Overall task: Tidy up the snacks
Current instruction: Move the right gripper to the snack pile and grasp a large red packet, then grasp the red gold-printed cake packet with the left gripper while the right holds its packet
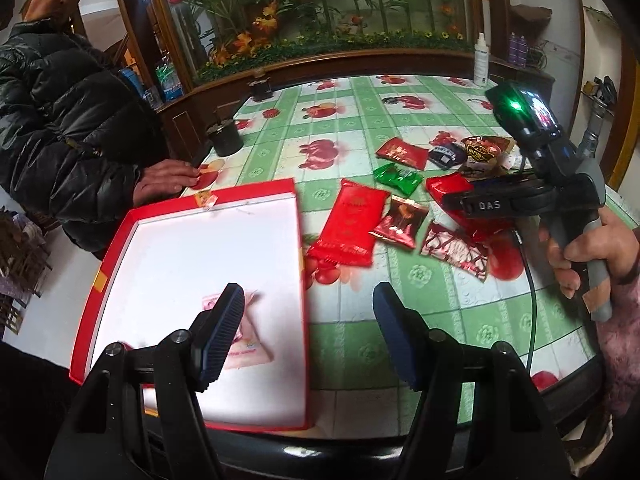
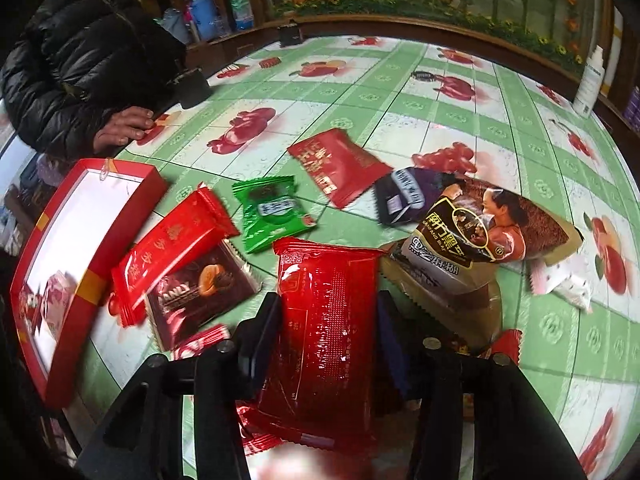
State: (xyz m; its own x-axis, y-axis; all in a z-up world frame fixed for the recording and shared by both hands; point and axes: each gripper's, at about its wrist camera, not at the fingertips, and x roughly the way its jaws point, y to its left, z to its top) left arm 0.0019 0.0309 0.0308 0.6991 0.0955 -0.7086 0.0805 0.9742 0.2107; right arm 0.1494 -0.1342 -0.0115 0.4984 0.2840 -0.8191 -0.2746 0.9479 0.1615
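A red box [image 1: 100,280] with a white inside sits at the table's left; it also shows in the right wrist view [image 2: 92,280]. One pink snack packet [image 1: 248,344] lies inside it. My left gripper [image 1: 308,320] is open and empty over the box's right wall. My right gripper [image 2: 326,320] is shut on a large red snack packet [image 2: 320,340]; its body shows in the left wrist view [image 1: 520,200]. Loose packets lie around: a long red packet [image 1: 348,224], a green packet [image 2: 268,212], a brown chocolate packet [image 2: 200,296], a sesame paste pack [image 2: 480,236].
The table has a green checked cloth [image 1: 440,300] with fruit prints. A seated person in a black jacket rests a hand [image 1: 168,180] on the table by the box's far edge. A dark cup [image 1: 226,138] and a white spray bottle [image 1: 481,60] stand at the back.
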